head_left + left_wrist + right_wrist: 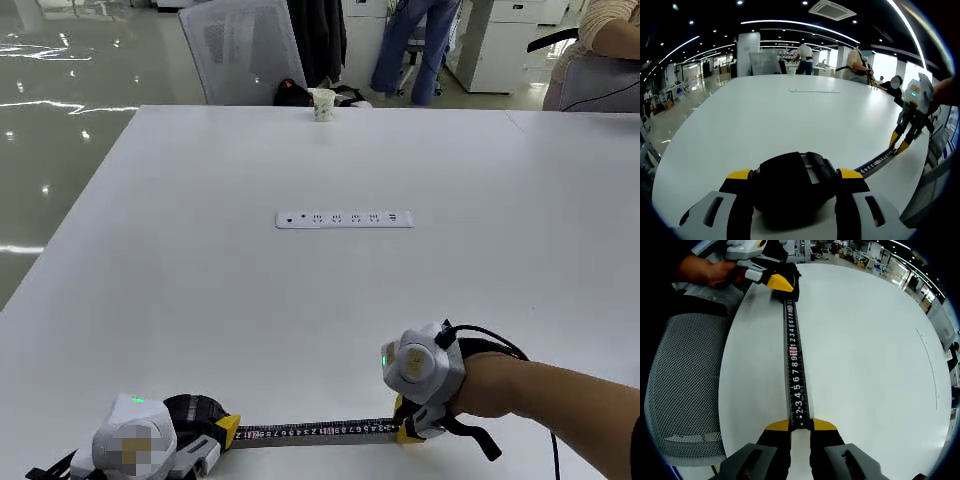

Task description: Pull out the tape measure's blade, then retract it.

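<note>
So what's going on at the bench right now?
A person works at a white table with a gripper in each hand. The left gripper is clamped around the black tape measure case, and the right gripper pinches the end of the blade. The blade is drawn out and stretched flat between them along the table's near edge, not retracted. A power strip and a paper cup sit further back.

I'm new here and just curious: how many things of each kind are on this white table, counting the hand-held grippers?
Grippers: 2, the left gripper and the right gripper
Tape measure: 1
Power strip: 1
Paper cup: 1
Total: 5
</note>
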The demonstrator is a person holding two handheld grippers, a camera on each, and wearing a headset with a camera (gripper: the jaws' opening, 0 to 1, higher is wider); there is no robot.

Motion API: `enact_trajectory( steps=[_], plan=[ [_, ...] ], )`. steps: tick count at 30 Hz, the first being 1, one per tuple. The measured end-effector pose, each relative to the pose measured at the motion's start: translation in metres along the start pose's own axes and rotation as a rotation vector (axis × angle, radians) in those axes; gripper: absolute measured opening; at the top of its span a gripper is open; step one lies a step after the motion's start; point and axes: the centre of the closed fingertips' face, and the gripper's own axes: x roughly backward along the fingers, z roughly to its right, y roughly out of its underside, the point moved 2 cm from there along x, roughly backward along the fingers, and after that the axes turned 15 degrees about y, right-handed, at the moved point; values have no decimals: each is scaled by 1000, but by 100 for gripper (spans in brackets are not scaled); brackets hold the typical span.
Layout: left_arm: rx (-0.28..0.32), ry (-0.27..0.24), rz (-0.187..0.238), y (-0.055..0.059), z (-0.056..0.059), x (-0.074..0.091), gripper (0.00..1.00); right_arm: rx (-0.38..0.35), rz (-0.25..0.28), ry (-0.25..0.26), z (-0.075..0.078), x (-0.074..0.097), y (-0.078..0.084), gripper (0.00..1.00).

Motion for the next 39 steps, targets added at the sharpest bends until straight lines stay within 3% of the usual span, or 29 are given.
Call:
enact_trajectory(
  steps=[31, 39],
  plan=[
    [-3, 1, 4, -1, 0, 1, 62, -22, -10, 5, -1, -3, -8, 10],
    [-10, 2, 2, 0, 1, 1, 62, -33, 7, 1, -1, -3, -9, 10]
  ],
)
